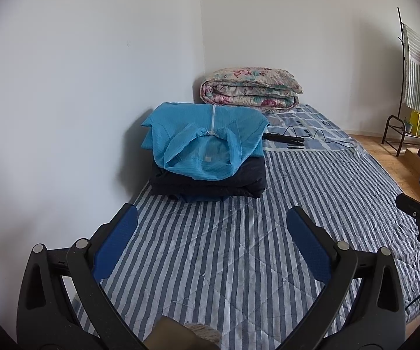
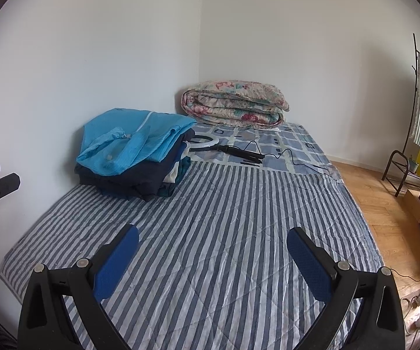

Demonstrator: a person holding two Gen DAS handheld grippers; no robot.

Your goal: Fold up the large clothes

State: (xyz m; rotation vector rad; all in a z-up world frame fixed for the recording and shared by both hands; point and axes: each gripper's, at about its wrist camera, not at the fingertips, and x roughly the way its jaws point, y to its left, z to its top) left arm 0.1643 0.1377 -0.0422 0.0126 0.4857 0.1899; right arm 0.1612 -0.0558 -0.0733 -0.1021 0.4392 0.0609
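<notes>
Both tongs hang released and empty — left gripper (image 1: 212,229), right gripper (image 2: 212,249) — above the bare striped bedspread (image 1: 239,248). The blue hooded jacket (image 1: 207,143) tops the folded stack (image 2: 134,175) at the bed's wall-side edge. It looks done, so I'd leave the stack alone — the next garment is out of view.

Bare striped bedspread (image 2: 224,233) ahead; folded clothes stack (image 1: 207,157) against the wall.

A rolled floral quilt (image 2: 234,106) lies at the bed's far corner, a corded ring light (image 2: 233,148) near it, a clothes rack (image 1: 414,87) right.
</notes>
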